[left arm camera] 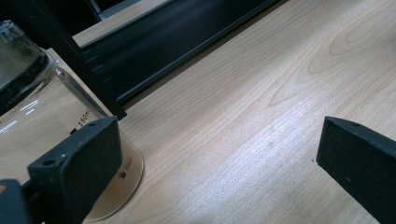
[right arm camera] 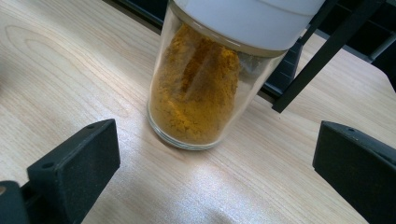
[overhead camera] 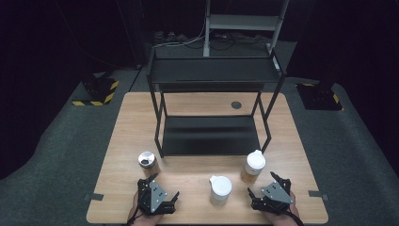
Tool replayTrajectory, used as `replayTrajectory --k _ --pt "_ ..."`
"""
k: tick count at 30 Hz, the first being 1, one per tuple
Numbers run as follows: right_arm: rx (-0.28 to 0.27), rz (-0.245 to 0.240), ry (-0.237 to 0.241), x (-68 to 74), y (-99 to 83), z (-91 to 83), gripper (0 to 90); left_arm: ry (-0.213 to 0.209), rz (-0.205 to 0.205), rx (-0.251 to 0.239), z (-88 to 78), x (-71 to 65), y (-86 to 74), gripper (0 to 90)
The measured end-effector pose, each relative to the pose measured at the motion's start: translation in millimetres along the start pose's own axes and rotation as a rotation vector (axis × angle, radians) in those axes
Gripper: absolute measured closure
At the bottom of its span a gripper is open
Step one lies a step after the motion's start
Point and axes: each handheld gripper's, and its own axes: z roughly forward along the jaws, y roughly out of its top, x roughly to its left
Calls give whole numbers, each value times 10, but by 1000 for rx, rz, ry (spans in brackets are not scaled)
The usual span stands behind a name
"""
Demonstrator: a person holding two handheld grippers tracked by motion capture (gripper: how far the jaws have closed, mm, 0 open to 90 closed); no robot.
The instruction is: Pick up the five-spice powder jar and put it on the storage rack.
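Three jars stand on the wooden table (overhead camera: 188,174) in front of a black two-tier rack (overhead camera: 209,134). A glass jar with a metal lid (overhead camera: 147,161) is at the left; in the left gripper view this jar (left arm camera: 51,121) rises just beyond the left jaw. A white-lidded jar (overhead camera: 220,190) stands in the middle. A white-lidded jar of yellow-orange powder (overhead camera: 254,166) is at the right; the same jar (right arm camera: 205,93) stands ahead of the right gripper's jaws. My left gripper (overhead camera: 164,190) and right gripper (overhead camera: 263,186) rest near the front edge, both open with nothing between the jaws.
The rack's lower shelf (overhead camera: 209,136) and upper shelf (overhead camera: 214,70) carry nothing. A round dark grommet (overhead camera: 236,105) sits in the tabletop behind the rack. Grey carpet surrounds the table, and a metal stand (overhead camera: 242,23) is at the back.
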Motion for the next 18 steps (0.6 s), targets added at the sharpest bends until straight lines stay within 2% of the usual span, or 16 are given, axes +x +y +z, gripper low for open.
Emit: replayTrajectory --k 4,18 --pt "-6 2 3 -11 -11 -5 0 -1 -11 -1 0 7 -2 6" --pt "-24 30 28 -69 -44 -18 0 2 8 19 18 -13 34 6"
